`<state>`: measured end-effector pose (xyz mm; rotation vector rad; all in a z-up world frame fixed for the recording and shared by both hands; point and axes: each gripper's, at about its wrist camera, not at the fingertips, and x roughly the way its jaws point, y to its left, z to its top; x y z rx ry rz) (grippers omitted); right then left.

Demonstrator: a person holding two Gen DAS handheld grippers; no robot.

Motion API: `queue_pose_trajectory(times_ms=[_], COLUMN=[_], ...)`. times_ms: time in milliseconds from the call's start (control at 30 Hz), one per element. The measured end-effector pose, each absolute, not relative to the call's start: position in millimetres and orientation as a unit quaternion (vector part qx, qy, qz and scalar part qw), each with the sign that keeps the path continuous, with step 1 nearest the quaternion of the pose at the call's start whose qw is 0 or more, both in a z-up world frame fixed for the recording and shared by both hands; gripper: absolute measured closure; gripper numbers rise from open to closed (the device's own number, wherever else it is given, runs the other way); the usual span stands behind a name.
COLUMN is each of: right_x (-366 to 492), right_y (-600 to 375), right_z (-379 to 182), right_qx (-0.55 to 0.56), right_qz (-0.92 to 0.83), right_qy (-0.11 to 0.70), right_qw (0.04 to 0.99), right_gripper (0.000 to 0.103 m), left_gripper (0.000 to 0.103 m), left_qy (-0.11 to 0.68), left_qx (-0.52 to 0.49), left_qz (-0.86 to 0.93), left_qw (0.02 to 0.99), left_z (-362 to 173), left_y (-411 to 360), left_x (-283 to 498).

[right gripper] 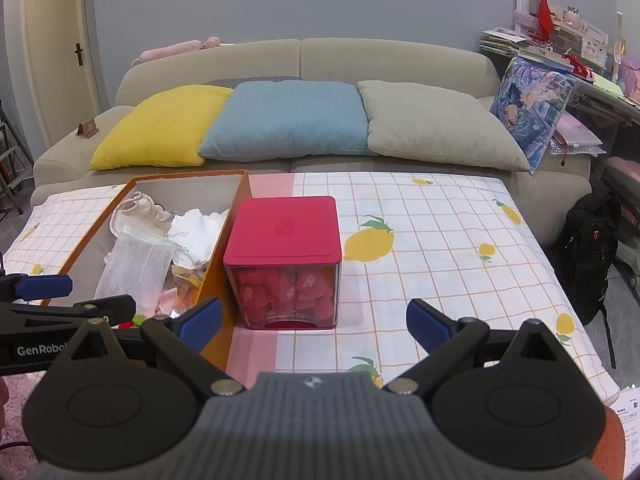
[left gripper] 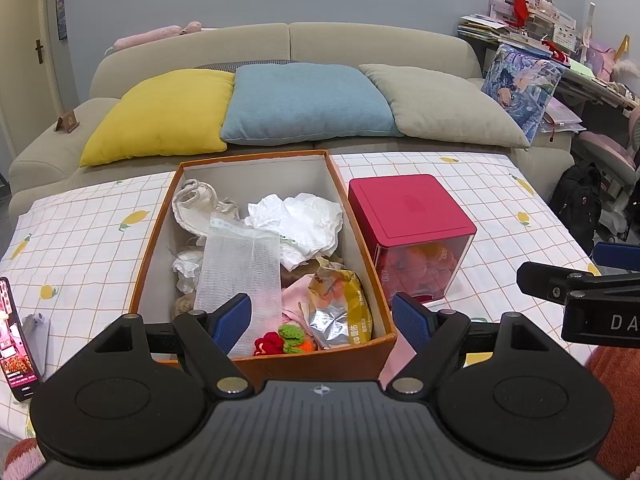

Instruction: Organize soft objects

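- The left tool [left gripper: 322, 316] is hanging wide open over the near end of the orange box [left gripper: 158, 236], holding nothing.
- The right tool [right gripper: 314, 320] is gaping wide too, near the red-lidded tub [right gripper: 282, 232].
- Soft things like the white mesh cloth [left gripper: 240, 264] are lying in the box on the worktop [right gripper: 440, 232].

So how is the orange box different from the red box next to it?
The orange box has no lid, so its jumble of soft things shows from above; the red box is shut with a red lid. The orange box is long, low and solid-walled; the red box is a small cube with see-through walls showing red pieces inside. Both stand side by side on the lemon-print tablecloth.
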<state>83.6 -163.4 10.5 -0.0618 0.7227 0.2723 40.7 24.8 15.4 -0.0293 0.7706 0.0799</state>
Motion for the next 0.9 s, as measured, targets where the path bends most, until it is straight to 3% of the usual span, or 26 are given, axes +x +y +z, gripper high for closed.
queue_pose_trajectory(times_ms=[900], right_x=[83.7], right_y=[-162.0], right_z=[8.6], right_qx=[-0.032], right_qz=[0.132], right_qy=[0.359], right_qw=[0.923], right_gripper=[0.006], left_gripper=[0.009], left_qy=[0.373], left_qx=[-0.013], left_qz=[0.030], left_qw=[0.927], left_z=[15.4], left_y=[27.4], left_x=[40.3])
